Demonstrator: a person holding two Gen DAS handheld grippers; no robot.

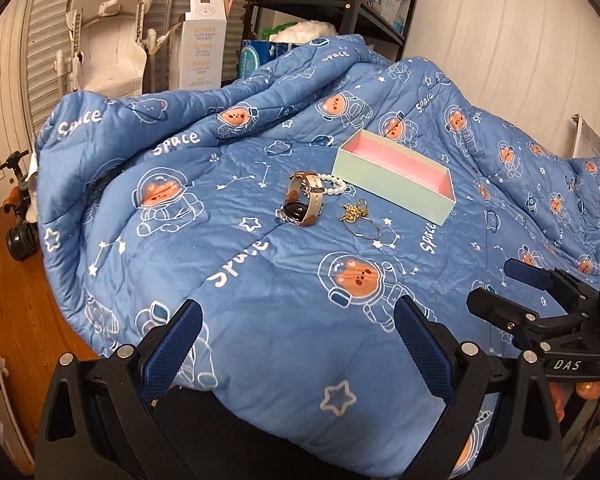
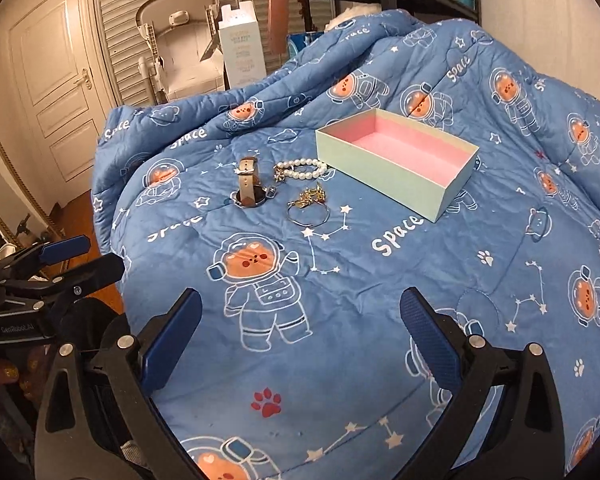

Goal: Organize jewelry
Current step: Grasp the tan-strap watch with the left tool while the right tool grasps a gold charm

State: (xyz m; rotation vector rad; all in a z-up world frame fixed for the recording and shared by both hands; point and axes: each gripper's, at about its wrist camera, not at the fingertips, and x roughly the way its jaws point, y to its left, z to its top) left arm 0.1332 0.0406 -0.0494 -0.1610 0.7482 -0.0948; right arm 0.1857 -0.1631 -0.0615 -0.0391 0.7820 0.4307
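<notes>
Nothing had been lifted yet! Both the left gripper and the right gripper were held spread wide and empty, low over the blue quilt, well short of the jewelry, presumably to survey it first. The watch, the pearl bracelet, the gold chain and the thin bangle were laid close together just beside the open pink-lined box, likely their destination. "Space" was printed across the quilt; "DAS" could be read on the right gripper's body, "GenRobot.AI", faintly, on the left's.
</notes>
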